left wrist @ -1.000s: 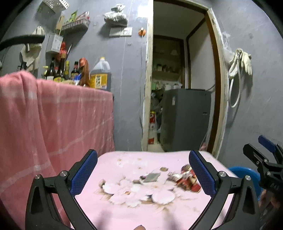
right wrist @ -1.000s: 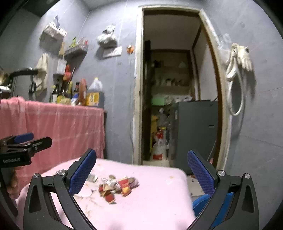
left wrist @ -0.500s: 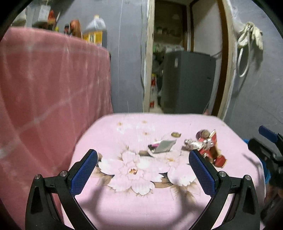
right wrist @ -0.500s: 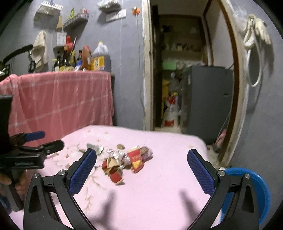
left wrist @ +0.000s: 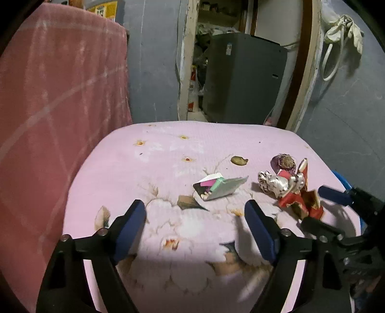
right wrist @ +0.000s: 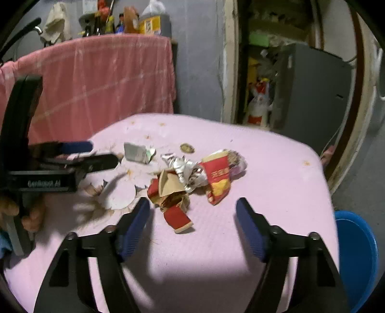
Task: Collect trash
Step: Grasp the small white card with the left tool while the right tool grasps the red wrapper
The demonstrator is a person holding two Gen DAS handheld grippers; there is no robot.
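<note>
Trash lies on a pink flowered tablecloth (left wrist: pixel 168 156): a folded grey card with coloured print (left wrist: pixel 219 189), a crumpled silver foil (left wrist: pixel 276 184), red wrappers (left wrist: pixel 300 202), and a small brown scrap (left wrist: pixel 238 160). My left gripper (left wrist: pixel 195 228) is open and empty, just short of the folded card. My right gripper (right wrist: pixel 192 221) is open and empty, right before the pile of red wrappers (right wrist: pixel 216 175), foil (right wrist: pixel 182 166) and torn red and tan paper (right wrist: pixel 168 192). Each gripper shows in the other's view, at the table's sides.
A blue bin (right wrist: pixel 356 255) stands below the table's right edge. A pink cloth (left wrist: pixel 60 96) hangs over a counter at the left, with bottles (right wrist: pixel 134 21) on top. Behind is a doorway with a grey appliance (left wrist: pixel 243 77).
Both grippers have tilted down and moved forward toward the trash on the table. The jaws of both have narrowed a little but remain open.
</note>
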